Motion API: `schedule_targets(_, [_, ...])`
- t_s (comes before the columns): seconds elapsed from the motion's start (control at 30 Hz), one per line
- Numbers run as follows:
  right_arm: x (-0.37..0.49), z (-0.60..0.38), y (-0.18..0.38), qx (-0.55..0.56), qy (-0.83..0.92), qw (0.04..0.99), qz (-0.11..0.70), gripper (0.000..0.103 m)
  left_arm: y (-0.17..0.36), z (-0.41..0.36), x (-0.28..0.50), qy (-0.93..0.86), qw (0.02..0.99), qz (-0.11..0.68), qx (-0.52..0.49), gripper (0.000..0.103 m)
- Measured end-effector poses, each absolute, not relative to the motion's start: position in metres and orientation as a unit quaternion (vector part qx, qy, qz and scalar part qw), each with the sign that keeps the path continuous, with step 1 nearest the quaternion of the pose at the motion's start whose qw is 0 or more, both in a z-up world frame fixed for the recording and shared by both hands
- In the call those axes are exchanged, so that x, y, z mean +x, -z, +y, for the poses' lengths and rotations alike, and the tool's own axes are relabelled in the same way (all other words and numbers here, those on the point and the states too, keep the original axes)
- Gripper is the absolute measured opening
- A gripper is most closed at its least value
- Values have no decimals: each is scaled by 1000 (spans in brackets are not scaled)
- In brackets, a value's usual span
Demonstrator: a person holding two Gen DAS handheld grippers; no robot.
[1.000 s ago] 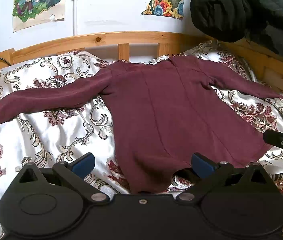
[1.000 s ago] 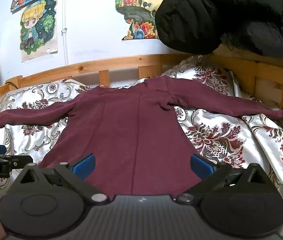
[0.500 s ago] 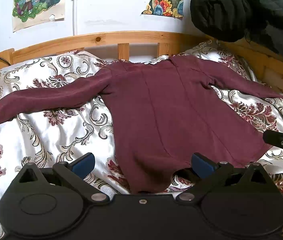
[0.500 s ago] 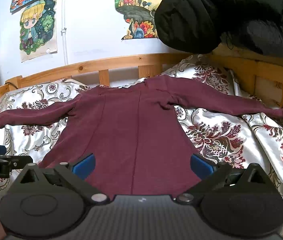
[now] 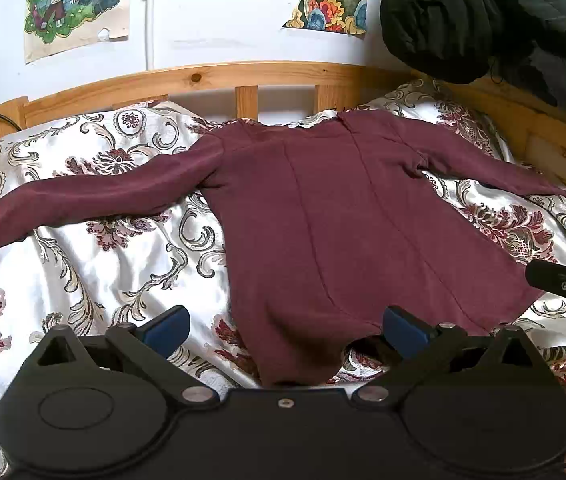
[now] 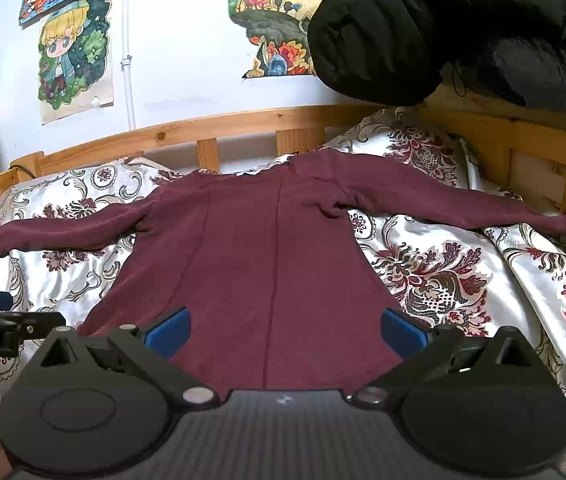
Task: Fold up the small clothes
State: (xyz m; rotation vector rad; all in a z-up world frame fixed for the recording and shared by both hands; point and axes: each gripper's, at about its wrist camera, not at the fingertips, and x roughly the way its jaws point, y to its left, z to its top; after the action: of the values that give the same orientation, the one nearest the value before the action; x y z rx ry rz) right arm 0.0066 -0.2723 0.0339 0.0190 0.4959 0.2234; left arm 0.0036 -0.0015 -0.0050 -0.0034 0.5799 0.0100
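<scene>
A maroon long-sleeved top [image 5: 323, 216] [image 6: 267, 248] lies flat on the floral bedspread, both sleeves stretched out sideways, neck toward the headboard. My left gripper [image 5: 285, 330] hovers open over the hem's left corner, blue pads wide apart with nothing between them. My right gripper [image 6: 285, 330] stands open above the hem's middle and right part, also holding nothing. The right gripper's tip [image 5: 563, 280] shows at the right edge of the left wrist view, and the left gripper's tip [image 6: 3, 320] shows at the left edge of the right wrist view.
A wooden headboard rail [image 5: 243, 76] runs behind the top, with a wooden side rail [image 6: 523, 148] at the right. A black padded jacket [image 6: 443, 28] hangs over that corner. Posters [image 6: 75, 56] cover the white wall. The white and red floral bedspread [image 5: 83, 272] surrounds the garment.
</scene>
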Motion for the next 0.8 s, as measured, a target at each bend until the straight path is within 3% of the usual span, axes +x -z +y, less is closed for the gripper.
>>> schedule_targets(0.8, [7, -273, -34, 11, -110, 963, 247, 103, 8, 0, 3, -4, 958, 286, -1, 102])
